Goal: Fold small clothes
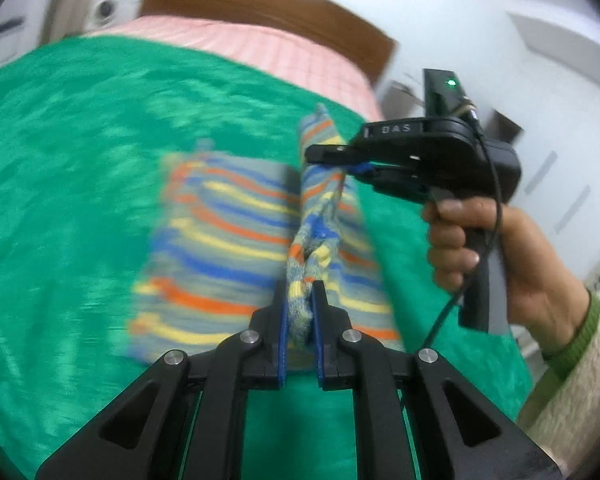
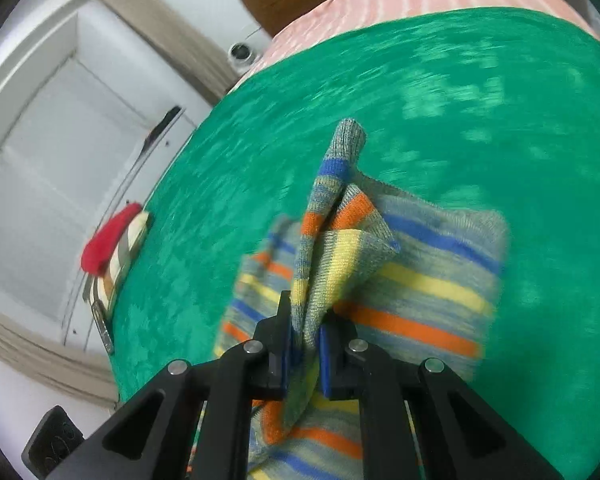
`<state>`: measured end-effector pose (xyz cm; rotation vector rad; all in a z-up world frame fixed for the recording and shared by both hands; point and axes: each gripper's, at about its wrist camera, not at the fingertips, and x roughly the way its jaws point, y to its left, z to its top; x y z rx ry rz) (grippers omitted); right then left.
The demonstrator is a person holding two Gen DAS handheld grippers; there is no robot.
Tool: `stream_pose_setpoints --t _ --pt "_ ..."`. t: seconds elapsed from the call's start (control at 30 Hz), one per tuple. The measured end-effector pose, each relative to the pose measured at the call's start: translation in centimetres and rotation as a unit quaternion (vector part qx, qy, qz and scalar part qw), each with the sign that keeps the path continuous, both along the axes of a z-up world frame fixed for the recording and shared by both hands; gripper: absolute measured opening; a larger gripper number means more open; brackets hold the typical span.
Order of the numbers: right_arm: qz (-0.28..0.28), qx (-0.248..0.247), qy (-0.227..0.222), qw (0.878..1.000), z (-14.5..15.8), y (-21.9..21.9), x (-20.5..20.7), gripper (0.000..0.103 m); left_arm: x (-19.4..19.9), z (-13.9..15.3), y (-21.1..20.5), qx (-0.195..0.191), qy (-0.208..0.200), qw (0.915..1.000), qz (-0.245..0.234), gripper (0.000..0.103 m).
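Both tools clamp striped knit garment [image 1: 220, 232]: left tool [image 1: 300, 292] on bunched edge, right tool [image 2: 306, 328] likewise. Garment lies on green bed cover [image 1: 80, 140]. We carry edge across evenly, keep hands level, lay flat.

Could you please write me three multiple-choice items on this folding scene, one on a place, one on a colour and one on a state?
1. Where does the striped garment lie?
A. on the green cover
B. on a wooden floor
C. in a basket

2. What colour is the bundle at the cover's edge?
A. purple
B. red
C. black

3. How is the left gripper?
A. wide open
B. empty
C. shut on the garment

Answers: 1 A, green surrounds the garment; 2 B, it is plainly red; 3 C, knit fabric is pinched between its fingers.
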<state>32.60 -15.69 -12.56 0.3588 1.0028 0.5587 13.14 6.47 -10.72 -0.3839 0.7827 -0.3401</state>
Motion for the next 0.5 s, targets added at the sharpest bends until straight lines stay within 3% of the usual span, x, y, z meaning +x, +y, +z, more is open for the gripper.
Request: stream_pose_setpoints --t 0.17,0.23,0.27,0.3,0.33,0.4,0.5 --pt "0.013 -0.013 0.003 1.0 -2.4 7.2 2.1 0.012 1.1 -2.0 4.0 0.001 0.048 0.9978 0.045 0.011" --pt "0.017 0.007 0.018 1.0 -3.5 8.6 2.4 0.026 1.0 -2.6 4.6 0.014 0.068 0.996 0.057 0.018" --pt "0.017 0.031 0.032 0.999 -4.0 8.8 2.6 0.036 1.0 -2.8 5.3 0.019 0.071 0.9953 0.064 0.027" --pt "0.015 0.052 0.038 0.998 -4.2 8.8 2.4 0.038 0.7 -2.8 5.8 0.02 0.07 0.9952 0.065 0.04" --pt "0.011 0.065 0.034 0.997 -4.0 8.5 1.9 0.038 0.4 -2.7 6.3 0.014 0.066 0.9955 0.066 0.046" --pt "0.011 0.064 0.003 0.998 -2.8 7.0 0.2 0.038 -0.1 -2.2 6.4 0.0 0.048 0.9969 0.063 0.057" --pt "0.042 0.004 -0.068 0.997 0.3 4.9 -3.5 0.038 0.7 -2.1 4.9 0.008 0.037 0.9985 0.04 0.061"
